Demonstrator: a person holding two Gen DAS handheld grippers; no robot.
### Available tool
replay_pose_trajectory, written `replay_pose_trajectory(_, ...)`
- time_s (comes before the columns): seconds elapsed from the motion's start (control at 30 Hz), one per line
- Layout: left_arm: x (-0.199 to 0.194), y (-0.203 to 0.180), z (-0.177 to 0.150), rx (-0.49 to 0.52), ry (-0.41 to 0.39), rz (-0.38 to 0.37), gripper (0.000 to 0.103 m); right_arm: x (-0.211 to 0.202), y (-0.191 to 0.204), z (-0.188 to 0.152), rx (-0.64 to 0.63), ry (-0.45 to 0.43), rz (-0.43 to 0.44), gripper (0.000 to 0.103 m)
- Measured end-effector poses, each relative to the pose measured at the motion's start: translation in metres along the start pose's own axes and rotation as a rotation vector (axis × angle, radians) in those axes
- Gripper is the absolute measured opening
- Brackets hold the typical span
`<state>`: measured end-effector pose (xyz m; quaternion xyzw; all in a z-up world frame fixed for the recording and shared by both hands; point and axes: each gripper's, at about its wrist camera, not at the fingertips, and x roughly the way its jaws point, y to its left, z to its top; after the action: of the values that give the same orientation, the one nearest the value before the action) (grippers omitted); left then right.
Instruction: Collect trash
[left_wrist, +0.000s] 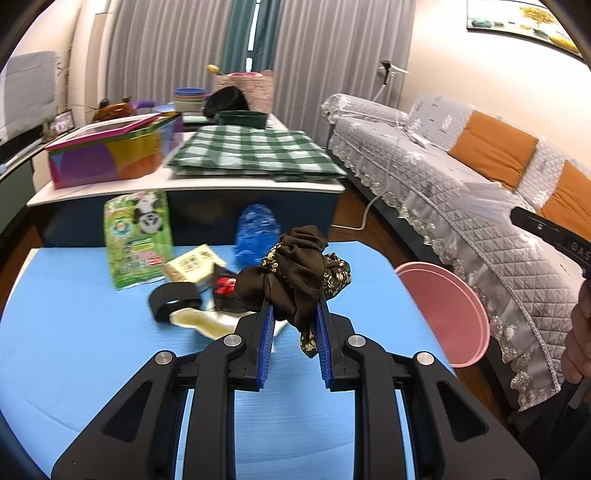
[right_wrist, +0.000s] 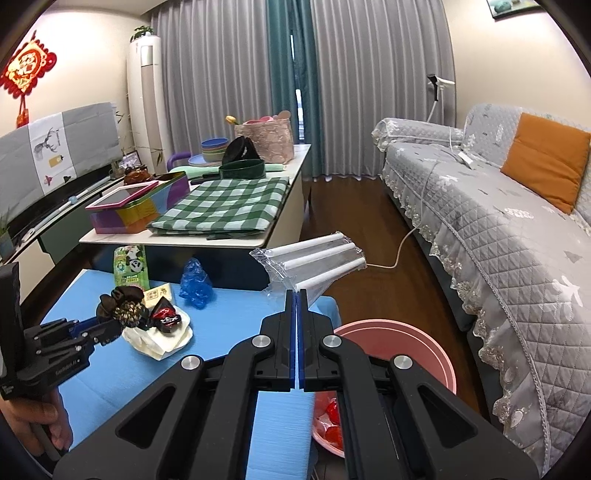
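In the left wrist view the left tool (left_wrist: 294, 314) grips a dark brown scrunchie (left_wrist: 295, 273) at frame centre, above the blue tabletop (left_wrist: 74, 332). Other litter, a green panda packet (left_wrist: 138, 238) and a blue crumpled bag (left_wrist: 256, 229), sits near the tabletop's far edge. The right tool (right_wrist: 297, 295) is shut on a clear plastic sleeve (right_wrist: 314, 260), lower centre, past the tabletop's right edge, with the pink bin (right_wrist: 399, 343) below it
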<state>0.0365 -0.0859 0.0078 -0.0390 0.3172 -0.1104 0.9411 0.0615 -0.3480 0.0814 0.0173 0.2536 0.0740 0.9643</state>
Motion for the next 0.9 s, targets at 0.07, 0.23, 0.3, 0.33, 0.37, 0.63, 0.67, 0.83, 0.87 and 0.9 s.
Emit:
replay_pose_trajectory(0.07, 0.002, -0.008, 0.001, 0.008, 0.002, -0.012, 0.021, 0.0, -0.004, 0.001, 0.012, -0.002, -0.006, 0.001)
replay_pose_trajectory(0.23, 0.005, -0.029, 0.003, 0.018, 0.004, -0.043, 0.021, 0.001, -0.017, 0.004, 0.037, -0.004, -0.023, 0.001)
replay_pose_trajectory(0.3, 0.007, -0.037, 0.005, 0.025, 0.001, -0.048, 0.021, 0.001, -0.022, 0.005, 0.048, -0.004, -0.03, 0.001)
replay_pose_trajectory(0.33, 0.008, -0.042, 0.006, 0.029, -0.001, -0.051, 0.021, 0.001, -0.025, 0.006, 0.054, -0.004, -0.032, 0.001)
replay_pose_trajectory(0.37, 0.009, -0.045, 0.008, 0.031, -0.003, -0.054, 0.021, 0.002, -0.029, 0.007, 0.061, -0.003, -0.037, 0.001)
replay_pose_trajectory(0.63, 0.022, -0.079, 0.018, 0.07, -0.011, -0.084, 0.021, 0.002, -0.051, 0.01, 0.076, -0.002, -0.086, 0.001)
replay_pose_trajectory(0.67, 0.024, -0.082, 0.019, 0.071, -0.01, -0.089, 0.021, 0.002, -0.054, 0.01, 0.077, -0.002, -0.096, 0.001)
replay_pose_trajectory(0.83, 0.038, -0.102, 0.022, 0.079, 0.003, -0.117, 0.021, 0.002, -0.069, 0.011, 0.1, 0.002, -0.117, 0.001)
replay_pose_trajectory(0.87, 0.042, -0.107, 0.023, 0.082, 0.006, -0.125, 0.021, 0.002, -0.071, 0.012, 0.103, 0.003, -0.123, 0.001)
replay_pose_trajectory(0.9, 0.044, -0.112, 0.023, 0.085, 0.008, -0.13, 0.021, 0.002, -0.074, 0.012, 0.107, 0.004, -0.129, 0.001)
